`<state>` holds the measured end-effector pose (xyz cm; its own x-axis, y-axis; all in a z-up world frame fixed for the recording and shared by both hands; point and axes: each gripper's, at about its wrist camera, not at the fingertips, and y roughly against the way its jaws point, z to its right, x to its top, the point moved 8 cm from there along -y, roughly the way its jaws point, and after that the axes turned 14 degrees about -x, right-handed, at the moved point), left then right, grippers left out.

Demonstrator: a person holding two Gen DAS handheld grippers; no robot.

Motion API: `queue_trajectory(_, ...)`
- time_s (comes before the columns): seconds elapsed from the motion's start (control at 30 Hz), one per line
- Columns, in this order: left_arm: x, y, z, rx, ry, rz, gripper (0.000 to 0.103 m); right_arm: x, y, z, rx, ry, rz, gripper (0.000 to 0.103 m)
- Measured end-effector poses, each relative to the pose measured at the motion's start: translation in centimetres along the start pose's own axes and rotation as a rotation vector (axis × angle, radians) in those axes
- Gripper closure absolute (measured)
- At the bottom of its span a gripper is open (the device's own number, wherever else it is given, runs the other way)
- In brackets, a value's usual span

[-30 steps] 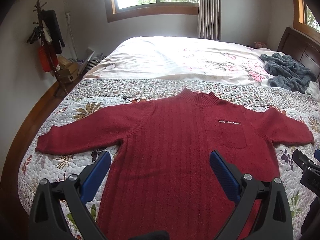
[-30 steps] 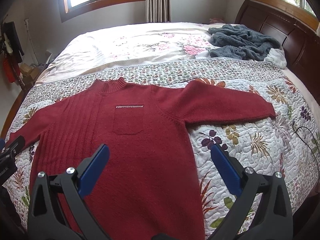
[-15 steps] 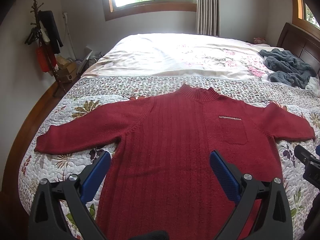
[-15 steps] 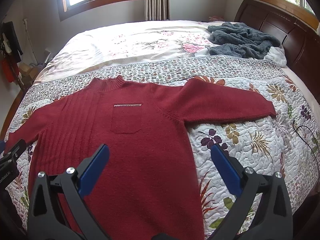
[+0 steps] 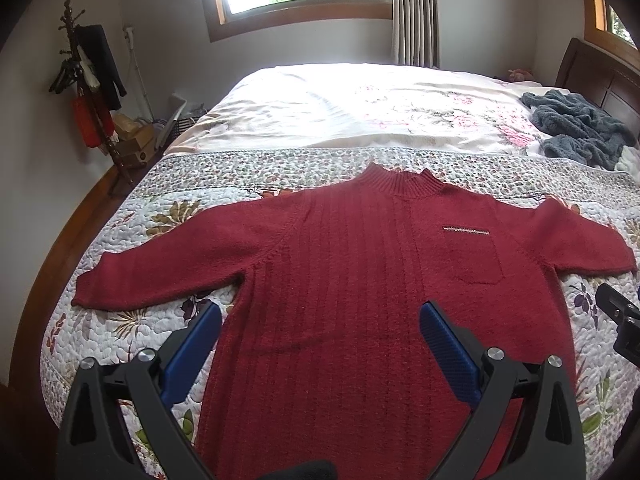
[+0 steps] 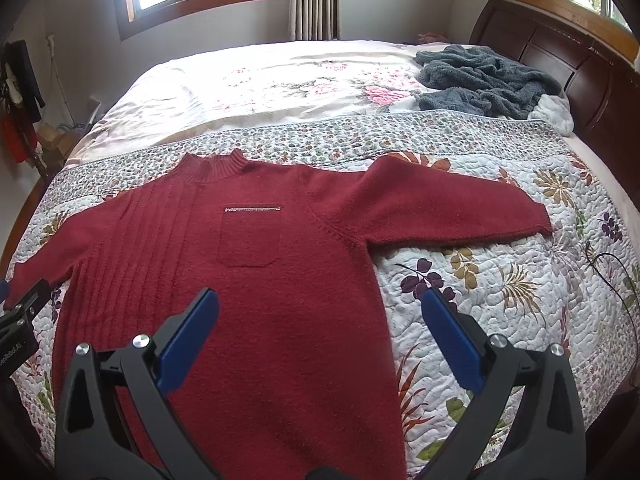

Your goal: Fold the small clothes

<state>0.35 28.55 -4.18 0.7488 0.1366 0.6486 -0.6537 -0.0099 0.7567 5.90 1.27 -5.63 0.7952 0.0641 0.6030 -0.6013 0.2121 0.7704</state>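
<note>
Floral quilt [image 5: 132,332] bears flat red sweater [image 5: 360,300], sleeves spread.

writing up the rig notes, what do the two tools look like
Both match: the left tool and right tool each have two black plastic arms shaped like spring clamps, with silver rivets and blue textured pads on the inner faces. The left one's black body carries white lettering, seen at the edge of the right view. No sleeves or cables on them show.
</note>
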Motion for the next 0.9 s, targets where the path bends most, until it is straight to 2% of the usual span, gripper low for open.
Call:
queue_trajectory(0.2, 0.0, -0.9, 0.8, -0.001, -0.015, -0.025, 0.004, -0.2, -2.7, 1.4, -0.022, 0.040, -0.085, 0.003)
queue_trajectory(0.3, 0.5, -1.5, 1.9, -0.013, -0.039, -0.029, 0.004, 0.2, -5.2, 4.1, -0.035, -0.001, -0.131, 0.003)
queue_trajectory(0.43, 1.1, -2.7, 3.9, -0.051, -0.066, -0.044, 0.004, 0.9, -9.6, 9.5, -0.041, -0.097, -0.214, 0.003)
queue_trajectory(0.57, 2.1, -4.7, 6.3, -0.097, -0.080, -0.062, 0.004, 1.8, -14.8, 16.1, -0.089, -0.205, -0.282, 0.003)
queue_trajectory(0.77, 4.1, -8.5, 10.3, -0.172, -0.112, -0.074, 0.004, 2.7, -22.8, 26.2, -0.248, -0.255, -0.343, 0.003)
queue_trajectory(0.9, 5.8, -10.9, 12.4, -0.267, -0.051, -0.048, 0.004, 3.3, -26.7, 31.7, -0.299, -0.315, -0.383, 0.003)
